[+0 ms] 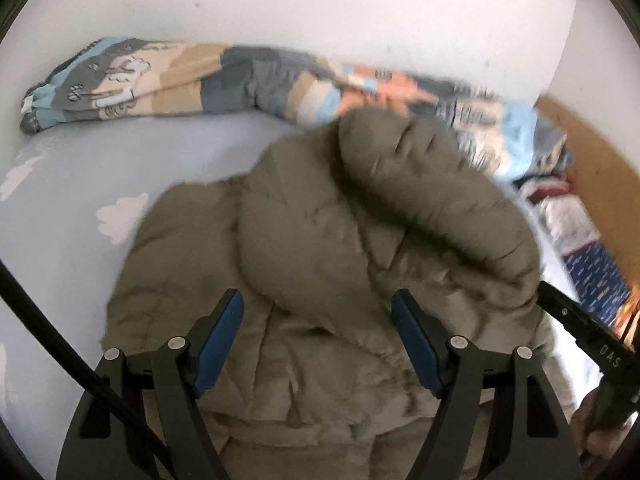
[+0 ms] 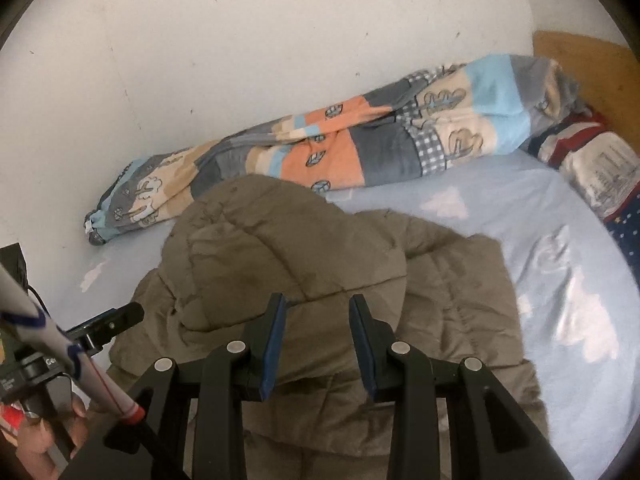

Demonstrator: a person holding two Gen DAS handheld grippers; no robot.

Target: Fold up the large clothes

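Observation:
An olive-brown padded jacket [image 1: 320, 240] lies bunched on the light blue bed sheet [image 1: 60, 220], with one puffy part folded over its middle. My left gripper [image 1: 318, 316] hovers just above the jacket's near part, open wide, with nothing pinched between its blue pads [image 1: 224, 336]. In the right wrist view the same jacket [image 2: 320, 252] fills the centre. My right gripper [image 2: 318, 320] stands over it with its jaws partly apart, and the fabric shows below the gap, not clamped. Each gripper appears at the edge of the other's view: the right gripper [image 1: 580, 332] and the left gripper [image 2: 108, 324].
A rolled patchwork quilt [image 2: 320, 148] lies along the white wall [image 2: 240, 40] behind the jacket. Folded bedding [image 2: 596, 176] and a wooden headboard [image 2: 580, 60] stand at the right. A person's hand [image 2: 36, 440] and patterned sleeve [image 2: 52, 332] show at the lower left. Bare sheet [image 2: 560, 280] lies right of the jacket.

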